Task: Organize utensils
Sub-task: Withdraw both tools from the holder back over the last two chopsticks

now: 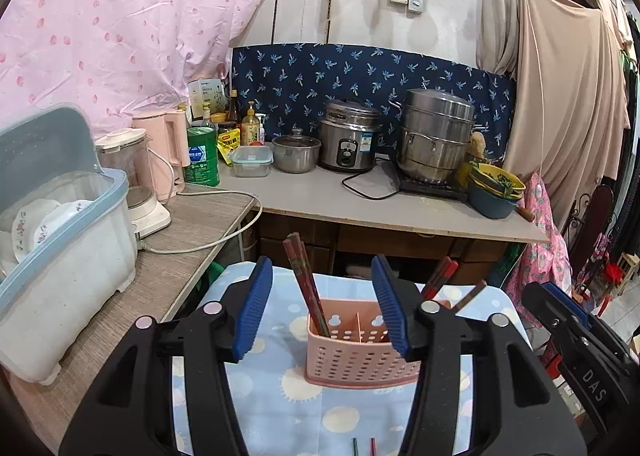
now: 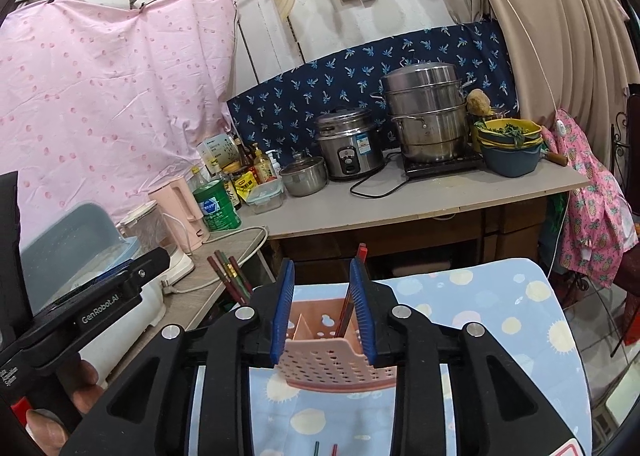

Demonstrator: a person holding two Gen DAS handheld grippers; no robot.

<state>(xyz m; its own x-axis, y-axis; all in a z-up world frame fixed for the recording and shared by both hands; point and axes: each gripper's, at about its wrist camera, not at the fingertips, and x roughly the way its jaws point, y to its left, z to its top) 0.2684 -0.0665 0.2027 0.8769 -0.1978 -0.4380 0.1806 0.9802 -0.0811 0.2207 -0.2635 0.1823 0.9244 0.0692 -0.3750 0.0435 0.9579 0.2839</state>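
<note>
Pink holder (image 1: 362, 344), frame centre, on blue desk cloth (image 1: 332, 408), held chopsticks (image 1: 306, 288). Left hand-held gripper (image 1: 322, 306) released, empty; right hand-held gripper (image 2: 322, 310) released around chopsticks (image 2: 352, 296).

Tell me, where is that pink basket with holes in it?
The pink basket stands on the blue dotted cloth, low in both views just beyond the fingers, with chopsticks standing in it.

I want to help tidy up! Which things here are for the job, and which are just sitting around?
For the job:
- pink utensil holder
- chopsticks standing in it
- two loose chopsticks on the cloth

Just sitting around:
- rice cooker
- steamer pot
- pink kettle
- dish box
</note>
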